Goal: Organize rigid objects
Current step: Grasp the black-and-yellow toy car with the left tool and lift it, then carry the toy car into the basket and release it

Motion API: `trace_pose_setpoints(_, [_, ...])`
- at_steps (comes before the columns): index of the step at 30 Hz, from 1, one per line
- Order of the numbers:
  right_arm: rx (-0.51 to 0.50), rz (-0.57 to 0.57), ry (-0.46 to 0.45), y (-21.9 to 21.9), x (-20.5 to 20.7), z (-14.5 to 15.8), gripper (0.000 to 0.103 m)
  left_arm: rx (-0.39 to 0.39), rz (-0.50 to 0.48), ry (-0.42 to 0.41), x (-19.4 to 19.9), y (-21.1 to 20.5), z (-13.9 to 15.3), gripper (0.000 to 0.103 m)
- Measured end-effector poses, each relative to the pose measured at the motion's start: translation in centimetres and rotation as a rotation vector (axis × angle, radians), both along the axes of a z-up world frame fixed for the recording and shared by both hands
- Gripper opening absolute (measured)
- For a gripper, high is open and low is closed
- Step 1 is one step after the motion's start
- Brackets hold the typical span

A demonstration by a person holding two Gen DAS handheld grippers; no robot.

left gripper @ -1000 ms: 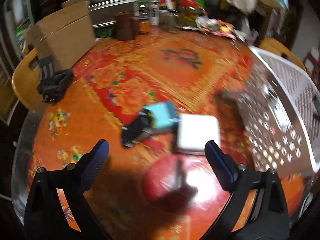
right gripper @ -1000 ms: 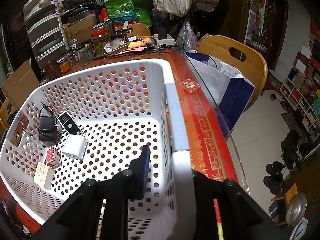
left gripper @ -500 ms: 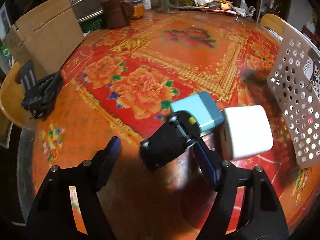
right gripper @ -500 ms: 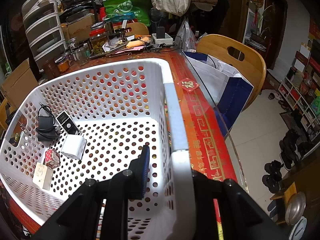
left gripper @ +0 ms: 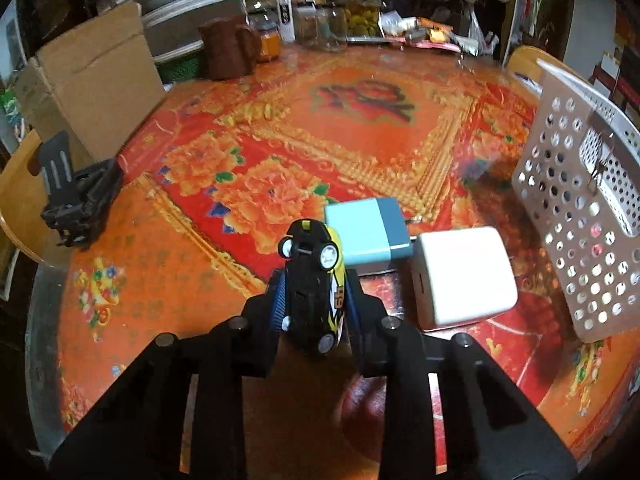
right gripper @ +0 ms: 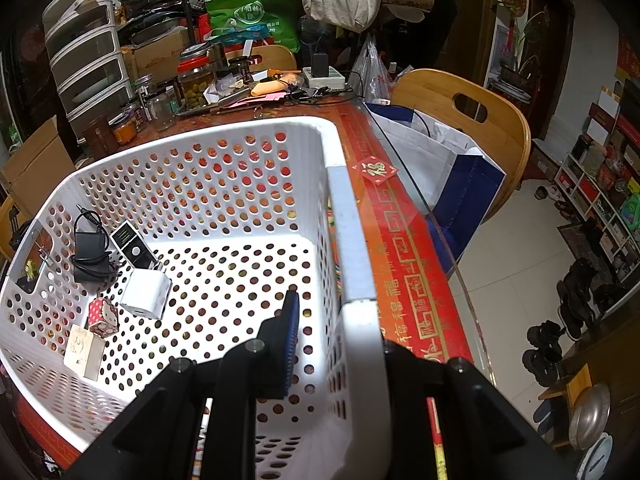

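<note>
The toy car (left gripper: pixel 313 288) sits between the fingers of the left gripper (left gripper: pixel 314 300), over the table (left gripper: pixel 360 128). Just behind it lies a small charger (left gripper: pixel 366 236), and to its right, touching that one, a bigger charger (left gripper: pixel 464 276). Further right stands the basket (left gripper: pixel 576 216). At the table's left edge is a cardboard box (left gripper: pixel 96 80), with jars (left gripper: pixel 360 16) along the far side. The right gripper (right gripper: pixel 340 320) straddles the basket's near wall; inside the basket lie an adapter with cord (right gripper: pixel 90 256), a plug (right gripper: pixel 146 292) and small boxes (right gripper: pixel 86 352).

A cardboard box (left gripper: pixel 92 84), a brown mug (left gripper: pixel 228 52) and glass jars (left gripper: pixel 360 8) line the table's far edge.
</note>
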State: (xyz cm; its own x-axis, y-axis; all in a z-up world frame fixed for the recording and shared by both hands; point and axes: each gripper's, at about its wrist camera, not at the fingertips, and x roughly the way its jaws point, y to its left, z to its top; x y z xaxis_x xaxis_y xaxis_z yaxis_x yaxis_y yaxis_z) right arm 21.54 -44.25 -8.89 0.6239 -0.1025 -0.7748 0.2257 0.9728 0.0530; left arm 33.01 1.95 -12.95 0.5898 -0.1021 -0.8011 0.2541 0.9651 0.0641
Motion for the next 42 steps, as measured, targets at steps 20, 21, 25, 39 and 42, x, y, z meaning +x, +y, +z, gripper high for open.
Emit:
trace_pose_setpoints(20, [-0.008, 0.008, 0.007, 0.4, 0.2, 0.2, 0.020, 0.012, 0.123, -0.093, -5.0, -0.7, 10.6, 0.026])
trace_pose_setpoints(21, [-0.008, 0.009, 0.007, 0.4, 0.1, 0.2, 0.020, 0.014, 0.121, -0.105, -5.2, -1.2, 11.4, 0.026])
trace_pose_setpoints(25, [-0.009, 0.011, 0.008, 0.5, 0.2, 0.1, 0.020, 0.022, 0.067, -0.151, -6.5, -4.7, 15.0, 0.026])
trace_pose_setpoints(39, [-0.013, 0.021, 0.017, 0.6, 0.3, 0.1, 0.020, 0.140, -0.172, -0.032, -5.5, -21.8, 15.0, 0.026])
trace_pose_setpoints(42, [-0.012, 0.020, 0.017, 0.6, 0.3, 0.1, 0.020, 0.165, -0.220, 0.060, -4.0, -24.8, 12.5, 0.026])
